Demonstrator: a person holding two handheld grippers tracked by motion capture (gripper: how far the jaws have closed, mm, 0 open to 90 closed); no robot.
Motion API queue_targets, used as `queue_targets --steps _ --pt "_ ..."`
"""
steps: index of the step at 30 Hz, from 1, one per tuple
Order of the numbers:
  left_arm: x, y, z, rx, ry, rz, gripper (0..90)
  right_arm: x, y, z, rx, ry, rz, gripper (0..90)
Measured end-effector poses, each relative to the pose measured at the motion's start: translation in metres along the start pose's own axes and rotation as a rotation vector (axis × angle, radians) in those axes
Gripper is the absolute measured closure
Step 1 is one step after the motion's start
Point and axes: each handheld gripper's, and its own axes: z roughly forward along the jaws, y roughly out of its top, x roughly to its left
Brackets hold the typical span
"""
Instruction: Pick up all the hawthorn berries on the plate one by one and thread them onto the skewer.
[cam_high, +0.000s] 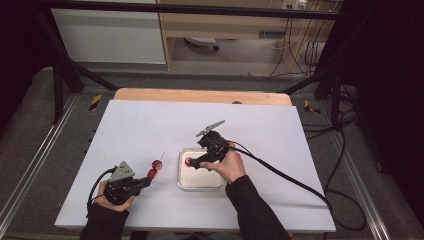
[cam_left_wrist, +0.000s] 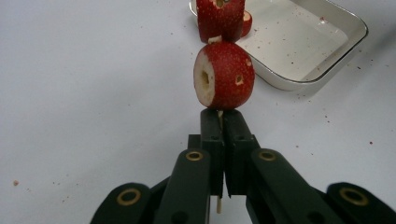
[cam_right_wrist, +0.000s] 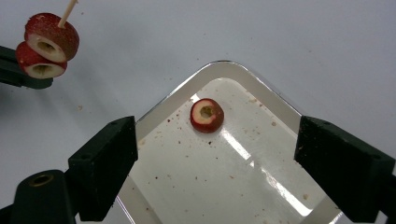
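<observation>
Skewer (cam_left_wrist: 218, 205) mostly hidden inside pinching left hand-held gripper (cam_left_wrist: 219, 116); right hand-held gripper (cam_right_wrist: 215, 144) spread.

Two red cored fruit pieces (cam_left_wrist: 225, 74) skewered; one (cam_right_wrist: 207, 115) in tray

Black tool (cam_high: 146, 184) — brass rivets, dark sleeves (cam_high: 252, 205)

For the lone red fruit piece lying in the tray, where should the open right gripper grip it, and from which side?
Grip the fruit piece across its red outer rim, coming from above. It lies flat in the tray with its cored hole facing up, clear of the walls, so both sides look reachable. The right gripper already hovers over it, jaws wide, nothing between them.
</observation>
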Motion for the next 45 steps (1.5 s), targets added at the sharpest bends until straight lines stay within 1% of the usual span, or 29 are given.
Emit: queue_targets --steps 1,3,8,10,11,15,19,24,31,37,45 --pt "0.001 0.0 0.0 0.0 0.0 0.002 87.8 0.001 0.003 0.003 0.012 0.001 0.003 14.3" --pt "0.001 -0.001 0.0 0.004 -0.001 -0.002 87.9 0.003 0.008 0.009 0.04 -0.006 -0.008 15.1" --pt "0.0 0.0 0.001 0.006 -0.001 0.003 87.8 0.006 0.018 0.023 0.086 -0.01 -0.015 17.8" --pt "0.001 -0.001 0.002 0.007 0.003 0.005 87.8 0.006 0.021 0.028 0.09 -0.003 -0.008 20.5" --pt "0.001 -0.001 0.002 0.008 0.004 0.003 87.8 0.005 0.022 0.03 0.099 0.002 0.0 22.2" --pt "0.001 0.0 0.002 0.007 0.003 0.002 87.8 0.004 0.024 0.041 0.142 0.006 0.001 28.1" --pt "0.001 0.0 0.002 0.006 0.004 -0.001 87.8 0.003 0.025 0.049 0.159 0.012 0.014 35.0" --pt "0.0 0.0 0.002 0.009 0.004 0.002 87.8 0.001 0.025 0.055 0.185 0.01 0.036 42.4" --pt "-0.001 0.0 0.003 0.012 0.001 0.004 87.8 -0.002 0.024 0.062 0.216 0.031 0.074 51.0" --pt "-0.001 0.0 0.003 0.012 -0.001 0.005 87.8 -0.003 0.023 0.067 0.239 0.038 0.085 55.5" --pt "-0.001 0.0 0.003 0.012 0.0 0.005 87.8 -0.003 0.022 0.071 0.263 0.031 0.09 60.2"
